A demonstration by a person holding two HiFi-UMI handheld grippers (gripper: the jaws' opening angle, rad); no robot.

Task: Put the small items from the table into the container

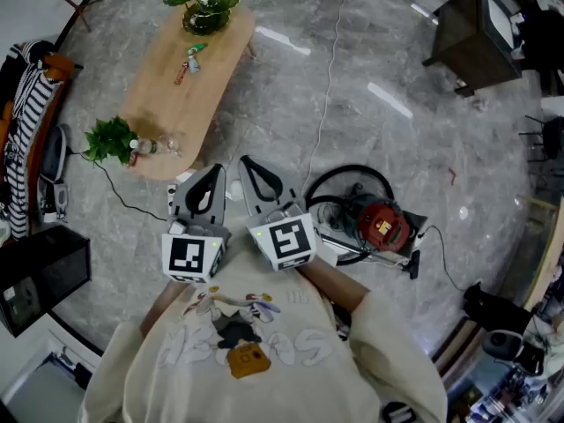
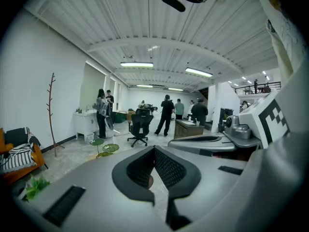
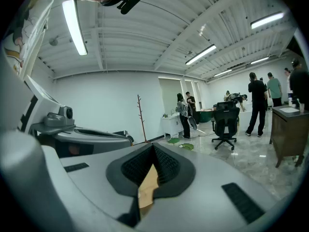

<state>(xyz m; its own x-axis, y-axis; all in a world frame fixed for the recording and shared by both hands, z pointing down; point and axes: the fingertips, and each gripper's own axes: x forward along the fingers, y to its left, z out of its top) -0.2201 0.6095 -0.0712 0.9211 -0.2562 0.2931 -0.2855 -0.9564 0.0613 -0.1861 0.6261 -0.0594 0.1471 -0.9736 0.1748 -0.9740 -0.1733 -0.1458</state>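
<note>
Fingers closed, empty on left gripper (image 1: 211,173) & right gripper (image 1: 249,166). Small red-green items (image 1: 187,63) lie on light oval wooden bench (image 1: 163,104), well ahead, near green leaf-shaped dishes (image 1: 210,7). I should close in 1st, then open fingers.

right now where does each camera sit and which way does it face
Head view: on the person's head, looking steeply down at the table, left claw, right claw and sweatshirt.
Left claw view: on the left claw, facing the office chair; its shut jaws and the right claw show.
Right claw view: on the right claw, facing likewise; shut jaws and left claw show.
Shared: both claw views catch that chair.
</note>
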